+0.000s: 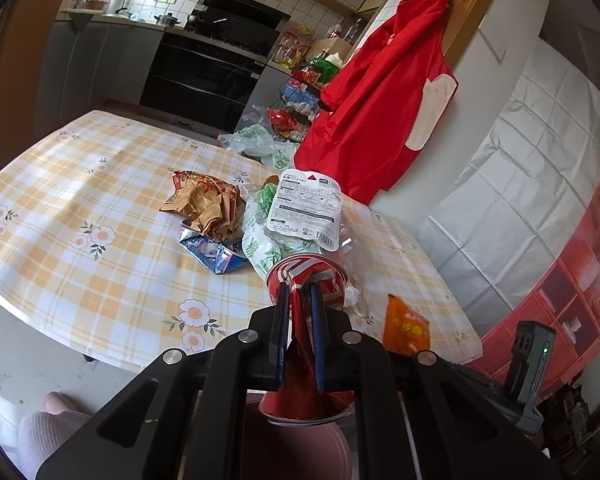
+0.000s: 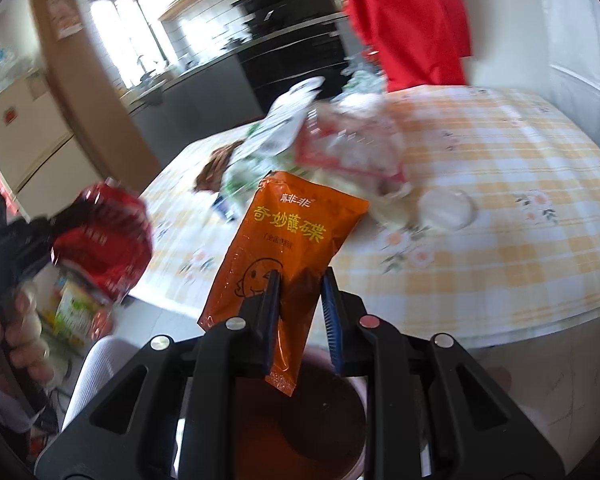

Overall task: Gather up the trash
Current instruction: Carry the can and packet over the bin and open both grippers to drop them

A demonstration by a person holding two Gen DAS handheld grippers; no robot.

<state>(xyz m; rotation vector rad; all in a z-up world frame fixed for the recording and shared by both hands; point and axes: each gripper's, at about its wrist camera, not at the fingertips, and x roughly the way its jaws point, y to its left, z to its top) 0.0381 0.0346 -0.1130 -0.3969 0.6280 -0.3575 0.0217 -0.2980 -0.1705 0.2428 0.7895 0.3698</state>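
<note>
My left gripper (image 1: 299, 288) is shut on a crushed red can (image 1: 300, 270), held above a dark red bin (image 1: 300, 452). The right wrist view shows the same can (image 2: 104, 236), blurred, at the left. My right gripper (image 2: 301, 276) is shut on an orange sauce packet (image 2: 296, 220), which hangs over the bin (image 2: 300, 440). That packet (image 1: 406, 326) also shows at the right of the left wrist view. On the table lie a brown crumpled wrapper (image 1: 208, 208), a blue wrapper (image 1: 216, 254), a white-and-green plastic bag (image 1: 264, 248) and a white labelled pack (image 1: 304, 208).
The table (image 1: 100, 184) has a yellow checked cloth. A white round lid (image 2: 446, 210) lies on it. A red apron (image 1: 380, 100) hangs beyond the table's far corner. A person's hand (image 2: 20, 340) is at the lower left. Kitchen counters and an oven stand behind.
</note>
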